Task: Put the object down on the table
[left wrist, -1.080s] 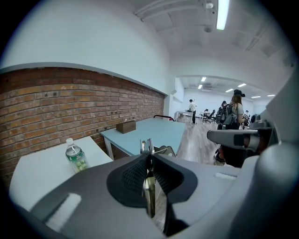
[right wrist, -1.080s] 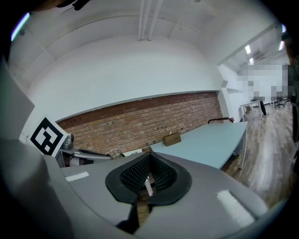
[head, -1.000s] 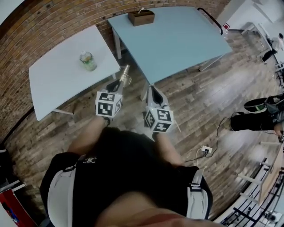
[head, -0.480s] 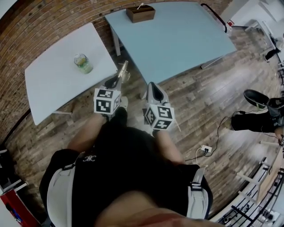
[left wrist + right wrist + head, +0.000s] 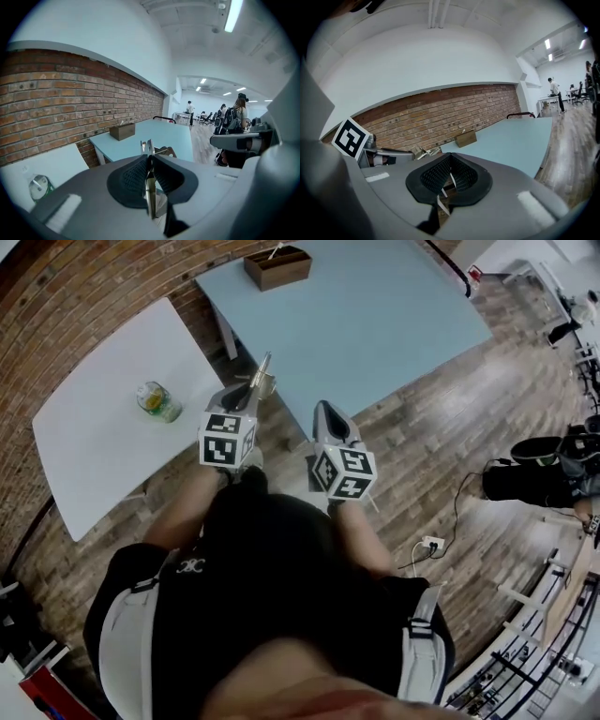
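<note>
My left gripper point(image 5: 253, 393) is shut on a thin, flat metal piece point(image 5: 262, 373) that sticks out past its tips, over the floor by the near corner of the light blue table point(image 5: 394, 315). In the left gripper view the metal piece point(image 5: 148, 149) stands edge-on between the black pads point(image 5: 131, 176), which press on it. My right gripper point(image 5: 328, 416) hangs just to the right, shut with nothing in it; its pads point(image 5: 440, 173) meet at the tip. The right gripper view also shows the left gripper's marker cube point(image 5: 349, 136) and the metal piece point(image 5: 423, 151).
A white table point(image 5: 94, 446) at the left carries a glass jar with green contents point(image 5: 157, 401). A brown box point(image 5: 277, 266) sits at the blue table's far edge by the brick wall point(image 5: 94, 287). Wooden floor lies below; a cable and socket point(image 5: 431, 545) lie at the right.
Both grippers have come closer to the blue table's near corner, keeping the same stance. The tables and jar have slid left and down in the head view. The left grip is unchanged.
</note>
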The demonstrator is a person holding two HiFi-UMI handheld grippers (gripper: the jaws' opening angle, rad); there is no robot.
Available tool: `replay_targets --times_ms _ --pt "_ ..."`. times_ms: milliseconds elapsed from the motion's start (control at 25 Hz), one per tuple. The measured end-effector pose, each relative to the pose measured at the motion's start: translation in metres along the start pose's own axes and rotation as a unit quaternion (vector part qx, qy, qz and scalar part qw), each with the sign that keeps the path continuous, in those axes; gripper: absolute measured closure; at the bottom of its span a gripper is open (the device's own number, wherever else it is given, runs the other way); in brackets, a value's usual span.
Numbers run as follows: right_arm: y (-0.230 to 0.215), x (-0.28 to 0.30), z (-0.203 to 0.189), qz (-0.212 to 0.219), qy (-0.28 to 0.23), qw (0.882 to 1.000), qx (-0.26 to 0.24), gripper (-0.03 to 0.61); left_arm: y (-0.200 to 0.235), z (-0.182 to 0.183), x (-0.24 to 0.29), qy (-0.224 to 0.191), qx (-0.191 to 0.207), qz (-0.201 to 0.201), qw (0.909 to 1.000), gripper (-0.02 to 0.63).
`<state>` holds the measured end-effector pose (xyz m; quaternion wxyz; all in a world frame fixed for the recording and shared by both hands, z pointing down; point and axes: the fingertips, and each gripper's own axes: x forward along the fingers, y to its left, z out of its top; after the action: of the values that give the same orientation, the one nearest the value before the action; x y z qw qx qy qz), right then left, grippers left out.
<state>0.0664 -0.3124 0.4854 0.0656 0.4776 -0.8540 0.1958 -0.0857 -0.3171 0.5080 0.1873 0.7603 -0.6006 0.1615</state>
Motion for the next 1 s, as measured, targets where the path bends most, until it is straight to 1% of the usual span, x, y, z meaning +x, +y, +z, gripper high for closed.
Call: replay_targets --times_ms 200,400,560,680,840,1000 --pt "-0.001 0.040 0.017 -0.009 0.005 1.000 0.009 0.563 0.026 0.014 0.038 0.013 0.007 -0.013 0.9998 0.577" --pt "-0.004 0.076 0.019 -0.024 0.020 0.999 0.010 0.563 0.050 0.011 0.077 0.049 0.009 -0.024 0.9985 0.577" --pt "-0.005 0.103 0.022 -0.033 0.026 0.999 0.016 0.563 0.063 0.015 0.100 0.071 0.026 -0.032 0.9966 0.577" --pt "-0.007 0.121 0.021 -0.044 0.031 0.998 0.021 0.563 0.072 0.009 0.119 0.088 0.035 -0.042 0.9947 0.577" --pt "-0.008 0.131 0.018 -0.061 0.040 0.997 0.023 0.563 0.076 0.001 0.139 0.101 0.044 -0.060 0.9921 0.577" --pt "-0.016 0.118 0.008 -0.078 0.057 0.995 0.033 0.563 0.071 -0.007 0.155 0.108 0.055 -0.069 0.9903 0.577"
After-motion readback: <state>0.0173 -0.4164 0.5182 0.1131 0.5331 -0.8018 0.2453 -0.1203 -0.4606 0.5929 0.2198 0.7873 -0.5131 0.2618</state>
